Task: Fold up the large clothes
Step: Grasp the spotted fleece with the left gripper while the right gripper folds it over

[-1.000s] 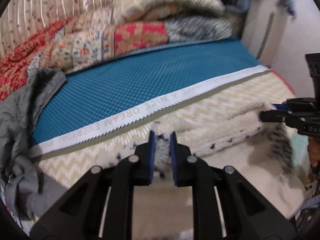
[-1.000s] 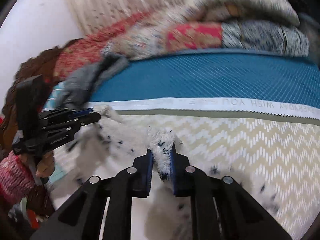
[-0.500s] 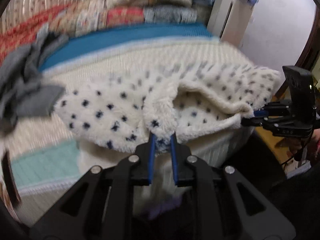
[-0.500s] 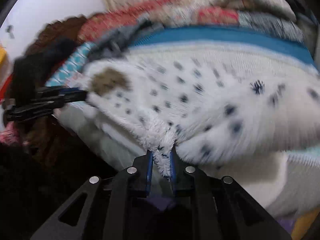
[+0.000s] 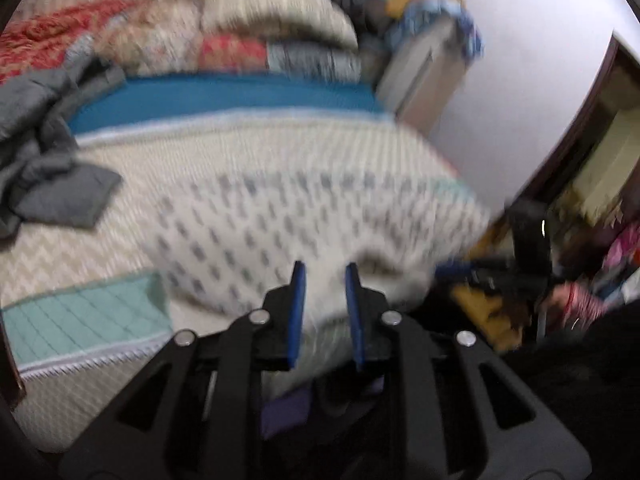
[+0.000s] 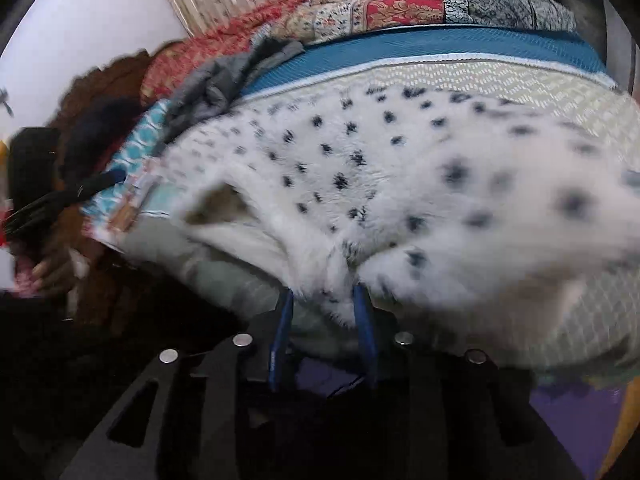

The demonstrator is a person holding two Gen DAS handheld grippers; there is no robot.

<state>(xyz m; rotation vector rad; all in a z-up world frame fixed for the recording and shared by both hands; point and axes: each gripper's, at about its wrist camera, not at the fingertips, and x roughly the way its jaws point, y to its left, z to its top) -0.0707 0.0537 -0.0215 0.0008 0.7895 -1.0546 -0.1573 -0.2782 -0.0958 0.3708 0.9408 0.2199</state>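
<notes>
A: Left view: the bed [image 5: 96,240] with its cream zigzag cover carries the white dark-spotted fleece garment [image 5: 280,224] at its near edge. The left gripper [image 5: 325,308]?

B: Fingers opening, fleece loose between them.

A: Right view?

B: The right gripper [image 6: 324,312] is closing, fingers half-wide around the fleece hem. The fold looks laid; next, regrip for another.

Fleece garment [image 6: 360,152]: white, dark navy spots. Bed cover [image 5: 280,148]: cream/beige chevron weave, teal quilted patch [image 5: 84,316] at the near corner. Mattress [image 6: 440,44]: teal-blue diamond mesh, pale trim band. Crumpled garment [image 5: 44,160]: plain grey. Quilt [image 6: 400,10]: red, beige, grey patchwork. Both tongs black, blue pads [image 5: 298,312].
</notes>
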